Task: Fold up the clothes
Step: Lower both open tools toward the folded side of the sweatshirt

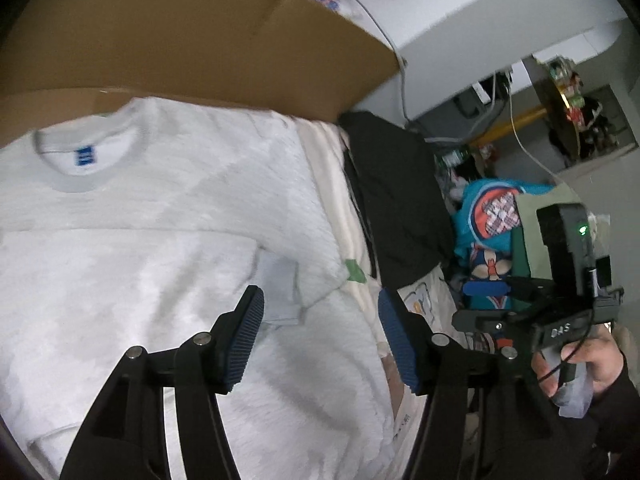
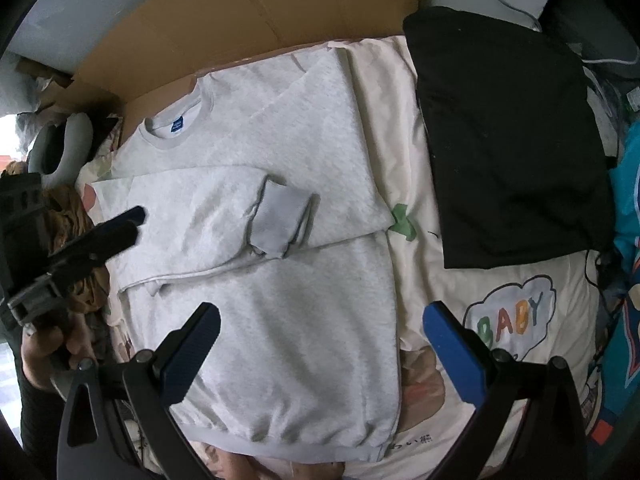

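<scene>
A light grey sweatshirt lies flat, front up, with a blue neck label. Both sleeves are folded across the chest, and one ribbed cuff rests near the middle. My left gripper hovers open above that cuff with nothing between its blue pads. My right gripper stands open above the sweatshirt's lower right edge, empty, pointing steeply down. A hand holds each gripper.
A folded black garment lies right of the sweatshirt on a cream blanket printed "BABY". Cardboard stands behind. Teal clothing is piled far right, and a grey neck pillow lies left.
</scene>
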The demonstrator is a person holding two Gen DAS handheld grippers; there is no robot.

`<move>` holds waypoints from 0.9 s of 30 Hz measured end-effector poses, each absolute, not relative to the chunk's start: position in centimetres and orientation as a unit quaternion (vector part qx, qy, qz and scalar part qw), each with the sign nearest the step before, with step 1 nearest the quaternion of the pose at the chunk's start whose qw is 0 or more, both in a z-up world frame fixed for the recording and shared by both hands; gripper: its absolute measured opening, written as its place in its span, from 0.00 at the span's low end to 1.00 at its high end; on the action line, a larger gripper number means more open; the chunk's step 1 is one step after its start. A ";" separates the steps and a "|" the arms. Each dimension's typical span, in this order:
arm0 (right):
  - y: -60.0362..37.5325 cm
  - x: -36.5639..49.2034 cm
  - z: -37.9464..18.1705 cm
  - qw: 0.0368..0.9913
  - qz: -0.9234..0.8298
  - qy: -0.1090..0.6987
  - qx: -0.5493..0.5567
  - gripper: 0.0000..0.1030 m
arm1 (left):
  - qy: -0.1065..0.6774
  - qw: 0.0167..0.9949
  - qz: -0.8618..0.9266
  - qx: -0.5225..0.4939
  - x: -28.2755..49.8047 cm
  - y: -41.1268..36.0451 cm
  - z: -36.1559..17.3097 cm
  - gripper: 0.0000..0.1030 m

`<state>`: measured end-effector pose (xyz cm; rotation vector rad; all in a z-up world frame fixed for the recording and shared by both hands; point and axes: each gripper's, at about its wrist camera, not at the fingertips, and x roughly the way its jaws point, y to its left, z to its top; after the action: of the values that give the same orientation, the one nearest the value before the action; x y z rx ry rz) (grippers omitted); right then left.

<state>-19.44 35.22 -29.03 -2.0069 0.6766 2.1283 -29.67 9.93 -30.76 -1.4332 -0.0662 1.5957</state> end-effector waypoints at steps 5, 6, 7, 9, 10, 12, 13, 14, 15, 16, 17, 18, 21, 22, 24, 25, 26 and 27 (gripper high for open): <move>34.7 -19.7 -29.1 0.061 0.707 0.227 -0.667 0.99 | -0.037 0.449 0.681 -0.578 -30.7 4.8 -30.7 0.58; 34.5 -19.7 -29.1 0.059 0.707 0.229 -0.667 0.99 | -0.040 0.441 0.685 -0.579 -31.0 3.8 -30.8 0.58; 34.4 -19.7 -29.0 0.057 0.707 0.231 -0.666 0.99 | -0.044 0.433 0.690 -0.579 -31.3 2.8 -30.8 0.58; 34.2 -19.8 -29.0 0.052 0.707 0.237 -0.664 0.99 | -0.056 0.421 0.699 -0.576 -31.7 1.0 -30.7 0.58; 34.0 -19.9 -29.0 0.049 0.707 0.239 -0.664 0.99 | -0.064 0.414 0.703 -0.574 -31.9 -0.1 -30.7 0.58; 33.7 -20.1 -29.1 0.044 0.707 0.241 -0.664 0.99 | -0.078 0.397 0.715 -0.570 -32.2 -2.4 -30.6 0.58; 33.6 -20.2 -29.1 0.042 0.706 0.240 -0.664 0.99 | -0.085 0.384 0.722 -0.569 -32.2 -3.7 -30.5 0.58; 33.6 -20.4 -29.2 0.043 0.707 0.239 -0.664 0.99 | -0.092 0.371 0.729 -0.568 -32.2 -5.0 -30.4 0.58; 33.6 -20.6 -29.2 0.045 0.707 0.240 -0.664 0.99 | -0.100 0.362 0.735 -0.565 -32.1 -6.2 -30.3 0.58; 33.6 -20.8 -29.3 0.045 0.706 0.244 -0.664 0.99 | -0.108 0.356 0.740 -0.561 -32.1 -7.3 -30.1 0.58; 33.4 -21.0 -29.4 0.042 0.705 0.247 -0.664 0.99 | -0.112 0.349 0.746 -0.557 -32.0 -8.5 -29.9 0.58; 33.3 -21.2 -29.5 0.040 0.704 0.251 -0.664 0.99 | -0.111 0.341 0.751 -0.554 -31.9 -9.7 -29.8 0.58; 32.6 -21.8 -29.6 0.029 0.706 0.252 -0.662 0.99 | -0.104 0.314 0.765 -0.552 -31.5 -12.6 -30.1 0.58; 32.3 -22.0 -29.6 0.025 0.708 0.250 -0.660 0.99 | -0.105 0.305 0.769 -0.553 -31.3 -13.6 -30.3 0.58; 32.1 -22.3 -29.8 0.021 0.713 0.245 -0.657 0.99 | -0.107 0.289 0.774 -0.553 -31.2 -15.3 -30.9 0.58; 32.1 -22.4 -29.9 0.020 0.714 0.244 -0.656 0.99 | -0.106 0.283 0.776 -0.554 -31.1 -15.9 -31.3 0.58; 32.2 -22.6 -30.0 0.019 0.715 0.243 -0.655 0.99 | -0.105 0.278 0.777 -0.555 -31.0 -16.6 -31.8 0.58; 32.3 -22.7 -30.2 0.017 0.715 0.243 -0.655 0.99 | -0.104 0.272 0.778 -0.556 -31.0 -17.2 -32.3 0.58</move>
<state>-22.72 32.27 -30.17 -2.0354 0.7559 2.2224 -30.97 -17.18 -32.28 -1.4977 -0.2796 2.0954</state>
